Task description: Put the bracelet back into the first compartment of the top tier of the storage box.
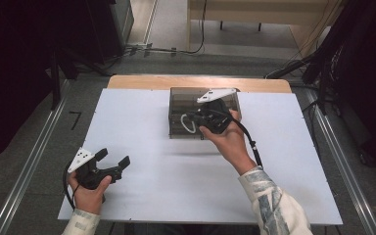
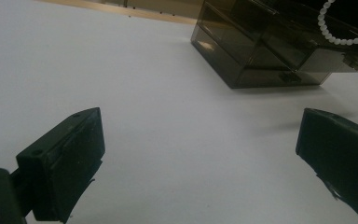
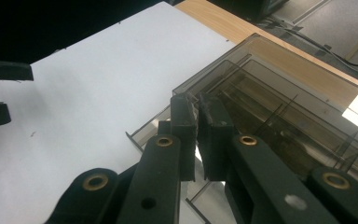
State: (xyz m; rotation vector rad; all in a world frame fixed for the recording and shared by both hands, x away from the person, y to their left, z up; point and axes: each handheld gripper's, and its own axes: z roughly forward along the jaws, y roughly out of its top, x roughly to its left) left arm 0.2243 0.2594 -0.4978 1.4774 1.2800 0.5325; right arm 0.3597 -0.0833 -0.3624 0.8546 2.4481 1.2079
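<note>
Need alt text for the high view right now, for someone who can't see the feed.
A person's right gripper, fingers shut, holds a white bead bracelet over a smoky transparent drawer box at the far middle of a white table. The left gripper, fingers open and holding nothing, sits near the table's front left corner.

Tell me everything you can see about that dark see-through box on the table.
The box is smoky, translucent, plastic-looking and low, split by thin dividers into long compartments. It lies flat near the far middle of the white table. A drawer sticks out slightly at one corner. A white bead bracelet hangs over it from the shut right tongs, which hover above that corner; whether they touch the box is unclear.
</note>
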